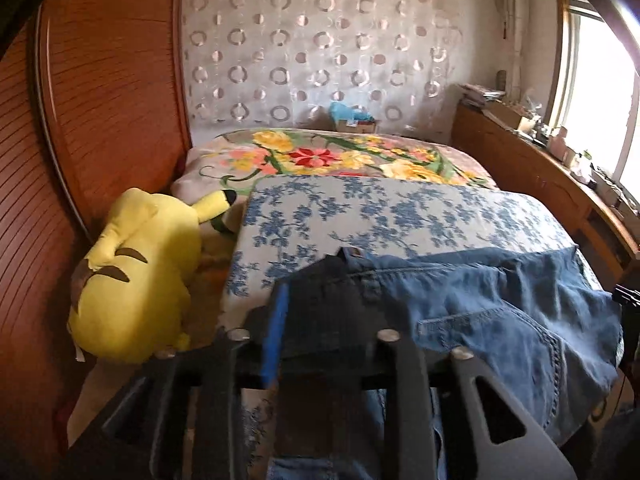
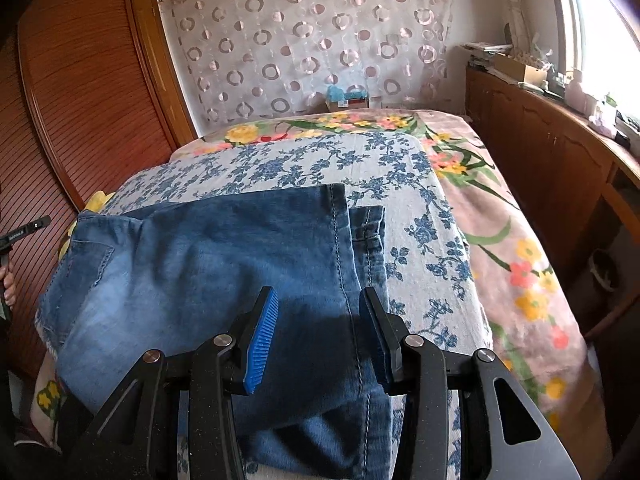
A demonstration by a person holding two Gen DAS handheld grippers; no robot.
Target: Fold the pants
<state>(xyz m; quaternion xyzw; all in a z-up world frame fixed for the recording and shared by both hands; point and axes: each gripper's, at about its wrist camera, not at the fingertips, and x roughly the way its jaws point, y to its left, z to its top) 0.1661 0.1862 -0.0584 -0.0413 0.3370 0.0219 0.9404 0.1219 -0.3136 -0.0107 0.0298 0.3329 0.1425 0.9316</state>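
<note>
Blue jeans (image 1: 500,300) (image 2: 200,264) lie folded across a white pad with blue flowers (image 1: 360,208) (image 2: 280,160) on the bed. In the left wrist view, my left gripper (image 1: 328,308) is at the waistband end. Its blue left pad (image 1: 276,336) is bare and dark denim lies loosely in the wide gap; the denim hides the right finger. My right gripper (image 2: 319,300) hovers over the leg end near the hems, its jaws apart and both blue pads clear of the cloth. The left tool and a hand show at that view's left edge (image 2: 24,228).
A yellow plush toy (image 1: 136,272) lies left of the pad against a wooden slatted wardrobe (image 1: 100,100). A flowered blanket (image 2: 520,240) covers the bed. A wooden cabinet (image 2: 560,160) with clutter runs along the right under a window. A small box (image 2: 346,100) sits at the bed's head.
</note>
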